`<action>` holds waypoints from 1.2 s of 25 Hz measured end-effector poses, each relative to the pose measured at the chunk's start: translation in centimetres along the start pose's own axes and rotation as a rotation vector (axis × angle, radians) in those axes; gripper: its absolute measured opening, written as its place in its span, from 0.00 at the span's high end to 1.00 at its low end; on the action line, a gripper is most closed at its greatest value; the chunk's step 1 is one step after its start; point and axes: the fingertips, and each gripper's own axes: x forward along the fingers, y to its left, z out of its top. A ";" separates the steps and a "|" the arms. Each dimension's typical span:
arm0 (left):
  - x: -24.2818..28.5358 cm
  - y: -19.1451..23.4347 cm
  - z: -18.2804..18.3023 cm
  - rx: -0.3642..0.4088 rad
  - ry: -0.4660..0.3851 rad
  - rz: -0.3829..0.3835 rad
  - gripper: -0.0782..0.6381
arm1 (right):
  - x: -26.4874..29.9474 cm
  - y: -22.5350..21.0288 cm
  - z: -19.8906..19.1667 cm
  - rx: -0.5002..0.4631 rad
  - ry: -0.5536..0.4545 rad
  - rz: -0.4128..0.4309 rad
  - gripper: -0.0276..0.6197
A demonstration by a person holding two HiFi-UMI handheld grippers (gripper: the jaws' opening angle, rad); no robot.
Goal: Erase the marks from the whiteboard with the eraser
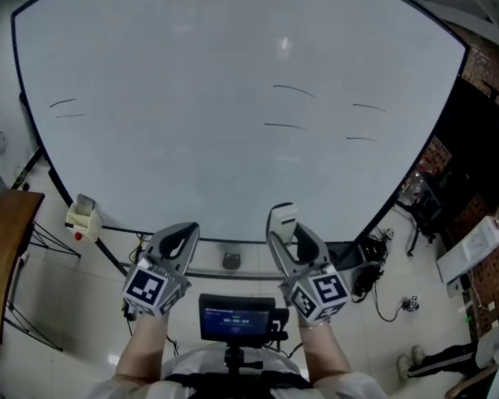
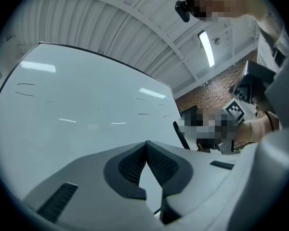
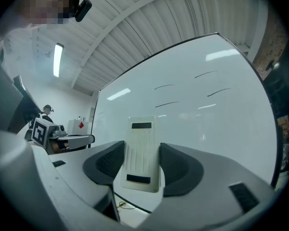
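Note:
The whiteboard (image 1: pixel 191 140) fills the head view and carries short dark marks: two at the left (image 1: pixel 63 103), two in the middle (image 1: pixel 293 90) and two at the right (image 1: pixel 368 106). My right gripper (image 1: pixel 284 233) is below the board's lower edge, shut on a white eraser (image 1: pixel 281 217) that stands up between its jaws. The right gripper view shows the eraser (image 3: pixel 141 150) upright in front of the board, with marks (image 3: pixel 205 73) beyond it. My left gripper (image 1: pixel 185 229) is alongside, shut with nothing in it, and its jaws (image 2: pixel 146 144) meet at the tips.
A narrow tray (image 1: pixel 208 266) runs under the board with a small dark object (image 1: pixel 231 261) on it. A white box (image 1: pixel 82 219) hangs at the board's lower left, beside a brown table (image 1: pixel 4 256). Cables and gear (image 1: pixel 370 273) lie at the lower right. A small screen (image 1: pixel 237 317) sits at my chest.

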 end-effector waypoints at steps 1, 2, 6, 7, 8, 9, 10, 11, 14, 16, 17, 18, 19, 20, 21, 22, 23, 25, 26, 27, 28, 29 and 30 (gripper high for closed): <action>0.6 0.3 -0.1 0.002 -0.003 0.006 0.90 | 0.5 -0.6 0.2 -0.001 -0.006 0.001 0.59; 1.2 0.7 -0.2 0.001 -0.007 0.011 0.90 | 1.1 -1.1 0.4 0.002 -0.011 -0.003 0.59; 2.9 2.0 -0.5 0.000 -0.011 0.012 0.90 | 3.1 -2.4 0.9 0.012 -0.020 -0.018 0.59; 3.3 2.3 -0.4 0.001 -0.017 0.013 0.90 | 3.5 -2.5 1.0 0.005 -0.024 -0.014 0.59; 3.6 2.6 -0.2 0.004 -0.023 0.012 0.89 | 4.0 -2.6 1.2 -0.002 -0.028 -0.013 0.59; 4.0 2.9 -0.1 0.009 -0.028 0.011 0.90 | 4.5 -2.7 1.4 -0.010 -0.033 -0.015 0.59; 4.3 3.2 0.0 0.017 -0.031 0.007 0.90 | 4.9 -2.8 1.7 -0.017 -0.038 -0.020 0.59; 4.7 3.4 -0.1 0.023 -0.031 0.003 0.90 | 5.2 -3.0 1.9 -0.023 -0.045 -0.029 0.59; 5.4 4.3 -0.2 0.020 -0.029 -0.015 0.90 | 6.3 -3.3 2.8 -0.033 -0.062 -0.051 0.59; 5.7 5.2 -0.1 0.014 -0.033 -0.021 0.90 | 7.2 -3.3 3.4 -0.050 -0.069 -0.054 0.59; 5.8 5.7 0.0 0.015 -0.038 -0.022 0.90 | 7.7 -3.3 3.9 -0.064 -0.075 -0.057 0.59; 5.8 6.2 0.1 0.017 -0.043 -0.022 0.90 | 8.2 -3.2 4.5 -0.079 -0.083 -0.060 0.59; 5.8 6.7 0.2 0.019 -0.048 -0.021 0.90 | 8.7 -3.1 5.2 -0.090 -0.092 -0.065 0.59; 5.8 7.2 0.3 0.019 -0.053 -0.020 0.90 | 9.3 -3.0 5.9 -0.099 -0.102 -0.072 0.59; 5.7 7.5 0.3 0.018 -0.058 -0.020 0.90 | 9.9 -2.9 6.6 -0.107 -0.111 -0.082 0.59; 5.6 7.8 0.3 0.016 -0.061 -0.021 0.90 | 10.5 -2.7 7.3 -0.117 -0.117 -0.096 0.59; 5.5 8.0 0.2 0.014 -0.062 -0.023 0.90 | 11.1 -2.5 7.9 -0.133 -0.121 -0.112 0.59; 5.5 8.3 0.0 0.010 -0.057 -0.029 0.90 | 12.4 -2.0 9.0 -0.178 -0.126 -0.130 0.59; 5.5 8.5 -0.1 0.006 -0.054 -0.033 0.90 | 13.1 -1.5 9.5 -0.201 -0.128 -0.129 0.59; 5.6 8.6 -0.2 0.003 -0.054 -0.036 0.90 | 13.8 -1.0 10.0 -0.224 -0.129 -0.124 0.59; 5.7 8.7 -0.3 0.001 -0.054 -0.040 0.90 | 14.4 -0.5 10.4 -0.245 -0.129 -0.119 0.59; 5.8 8.8 -0.4 -0.001 -0.053 -0.044 0.90 | 15.0 0.0 10.6 -0.265 -0.125 -0.119 0.59; 5.8 8.8 -0.5 -0.006 -0.052 -0.047 0.90 | 15.6 0.4 10.8 -0.285 -0.120 -0.127 0.59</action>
